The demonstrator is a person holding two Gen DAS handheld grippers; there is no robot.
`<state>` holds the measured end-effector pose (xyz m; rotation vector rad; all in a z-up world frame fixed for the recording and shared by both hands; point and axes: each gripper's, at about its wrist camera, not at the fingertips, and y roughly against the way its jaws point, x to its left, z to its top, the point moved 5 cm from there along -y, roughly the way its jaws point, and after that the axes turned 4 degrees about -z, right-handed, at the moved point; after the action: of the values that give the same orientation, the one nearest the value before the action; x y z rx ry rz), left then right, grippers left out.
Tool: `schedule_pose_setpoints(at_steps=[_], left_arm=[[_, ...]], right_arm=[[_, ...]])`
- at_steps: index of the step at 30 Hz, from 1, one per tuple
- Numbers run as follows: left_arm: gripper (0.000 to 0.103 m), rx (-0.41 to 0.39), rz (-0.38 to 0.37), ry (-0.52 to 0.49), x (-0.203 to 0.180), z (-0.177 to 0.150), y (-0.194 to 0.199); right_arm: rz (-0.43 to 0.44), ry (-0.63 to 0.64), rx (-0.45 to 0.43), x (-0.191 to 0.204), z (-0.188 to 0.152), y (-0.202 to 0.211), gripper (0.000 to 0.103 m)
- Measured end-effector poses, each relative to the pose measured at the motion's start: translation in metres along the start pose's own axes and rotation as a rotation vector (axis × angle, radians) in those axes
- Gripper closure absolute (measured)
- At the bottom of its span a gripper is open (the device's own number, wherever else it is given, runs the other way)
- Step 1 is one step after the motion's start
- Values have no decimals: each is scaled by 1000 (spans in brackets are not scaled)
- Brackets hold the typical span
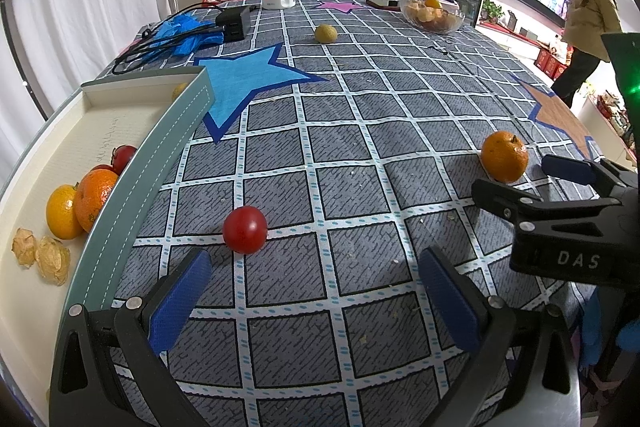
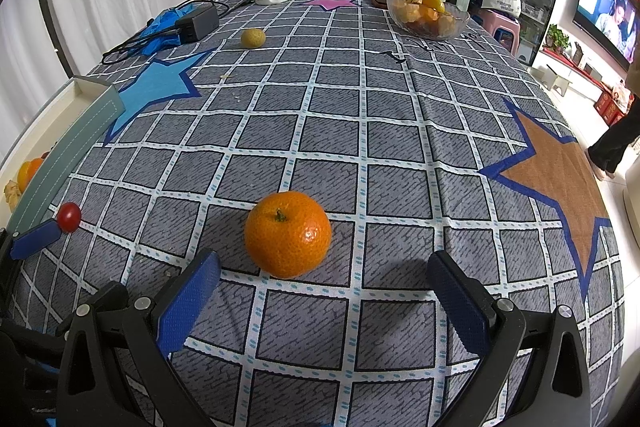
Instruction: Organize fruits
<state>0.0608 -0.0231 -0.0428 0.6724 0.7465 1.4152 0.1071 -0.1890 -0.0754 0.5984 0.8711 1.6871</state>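
Fruit sorting partly done

Tray [image 1: 160, 163], frame left, holds several fruits; tomato [image 1: 245, 230], orange [image 2: 288, 234] and lime [image 1: 325, 33] remain on the bench. Left tool [image 1: 316, 291] and right tool [image 2: 324, 299] both released, empty.

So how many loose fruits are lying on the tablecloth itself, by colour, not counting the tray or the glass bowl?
Orange: 1, the mandarin
Red: 1, the cherry tomato
Yellow-green: 1, the small round fruit
Total: 3
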Motion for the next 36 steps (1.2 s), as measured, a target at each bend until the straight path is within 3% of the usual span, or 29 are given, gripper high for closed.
schedule_pose_setpoints(at_steps=[7,15,18,25,31,33,36], left_arm=[[0,-6,-41,10,4,1,3],[0,-65,-170,144,25,2,15],[0,-59,-138,128,21,2,15],[2,11,22,-6,3,6,-2],[10,1,55,-64,-9,14,-5],[21,7,35,-56,-10,15,-4],[49,13,-4,-29,-8,16,-1]], right_arm=[[3,1,-1,0,1,0,0],[2,1,-1,0,1,0,0],[2,1,-1,0,1,0,0],[5,3,1,1,2,-1,0],[16,18,3,6,13,-5,0],[17,24,-4,9,15,-5,11],[19,34,-26,13,17,-1,40]])
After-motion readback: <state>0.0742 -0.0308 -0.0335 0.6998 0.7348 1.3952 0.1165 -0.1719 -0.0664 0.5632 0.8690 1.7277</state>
